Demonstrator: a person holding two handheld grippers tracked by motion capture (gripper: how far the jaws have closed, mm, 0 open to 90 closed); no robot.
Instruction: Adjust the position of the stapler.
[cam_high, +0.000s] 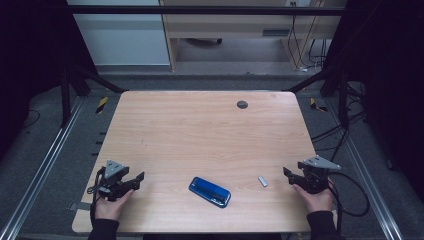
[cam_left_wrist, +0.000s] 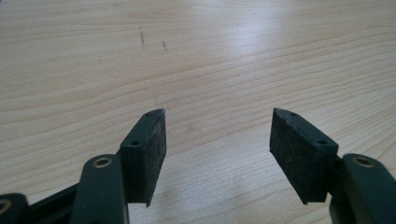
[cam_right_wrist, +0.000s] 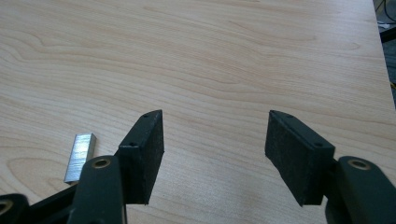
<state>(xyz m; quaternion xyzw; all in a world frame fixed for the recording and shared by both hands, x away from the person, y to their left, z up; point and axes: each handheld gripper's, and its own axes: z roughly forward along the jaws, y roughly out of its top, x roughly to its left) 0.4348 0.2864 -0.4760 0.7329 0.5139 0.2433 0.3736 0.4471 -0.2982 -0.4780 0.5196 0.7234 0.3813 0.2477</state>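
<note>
- Wooden table (cam_high: 200, 135) bears everything.
- Left gripper (cam_high: 131, 182), at 8 o'clock on the table, has its jaws apart with nothing between them.
- Blue stapler (cam_high: 210, 191) lies at 6 o'clock, between the grippers.
- Silver staple strip (cam_high: 262, 181) lies just right of the stapler, near the right gripper.
- Right gripper (cam_high: 292, 176), at 4 o'clock, has its jaws apart and empty.

table (cam_high: 200, 130): pale wood, smooth | stapler (cam_high: 210, 191): glossy blue plastic | staple strip (cam_right_wrist: 80, 157): shiny metal
</note>
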